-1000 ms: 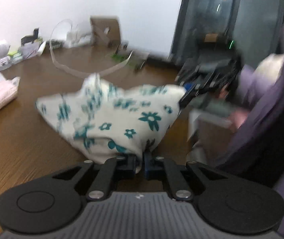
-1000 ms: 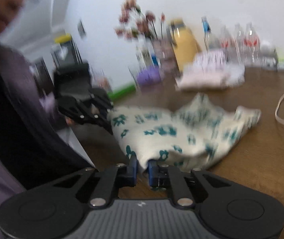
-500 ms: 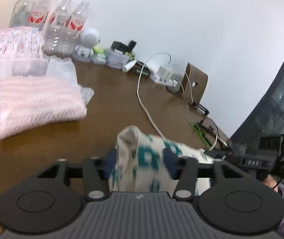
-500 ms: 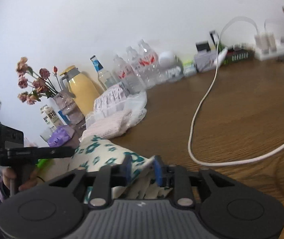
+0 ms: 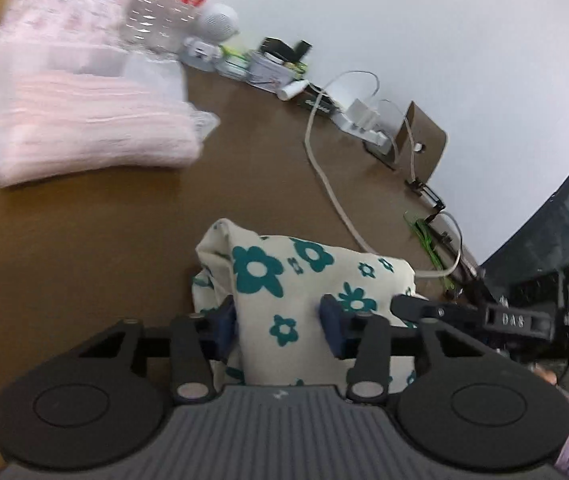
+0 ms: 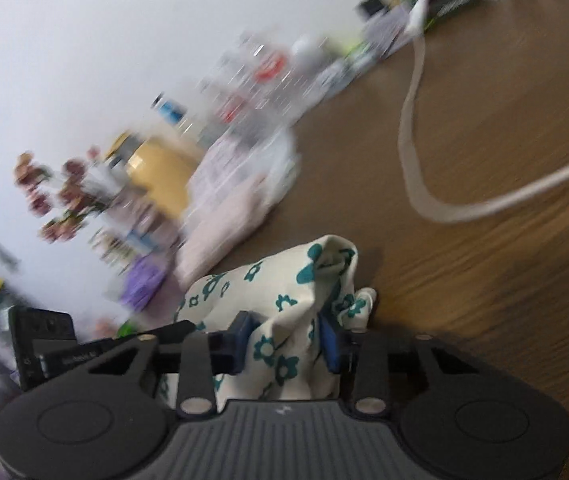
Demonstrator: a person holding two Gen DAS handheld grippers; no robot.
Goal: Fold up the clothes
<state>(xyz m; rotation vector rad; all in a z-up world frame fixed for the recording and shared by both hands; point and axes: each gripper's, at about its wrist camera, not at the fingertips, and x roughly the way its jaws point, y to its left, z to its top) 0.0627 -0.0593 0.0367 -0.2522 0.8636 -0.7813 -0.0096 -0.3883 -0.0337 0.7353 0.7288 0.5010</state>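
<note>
Mid-fold: both hand-held grippers, left [image 5: 280, 322] and right [image 6: 286, 340], are closing around the cream teal-flowered cloth [image 5: 304, 296], pads not yet pressing; next, grip, carry toward 12 o'clock across the brown wooden surface [image 5: 84, 240].

garment [image 5: 304, 280] on table [image 5: 84, 232] | folded pile [image 5: 84, 128] behind-left | cable [image 5: 336, 196] behind-right

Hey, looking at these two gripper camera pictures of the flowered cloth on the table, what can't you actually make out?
- Flowered cloth: its near part is hidden behind each hand-held gripper's body in both wrist views, so its whole folded shape is unknown.
- Left hand-held gripper and right hand-held gripper: jaws closing around cloth; whether the pads press it is unclear.
- Bottles and flowers: motion-blurred in the right wrist view.
- Pink stack: blurred and cut off by the left wrist view's edge.
</note>
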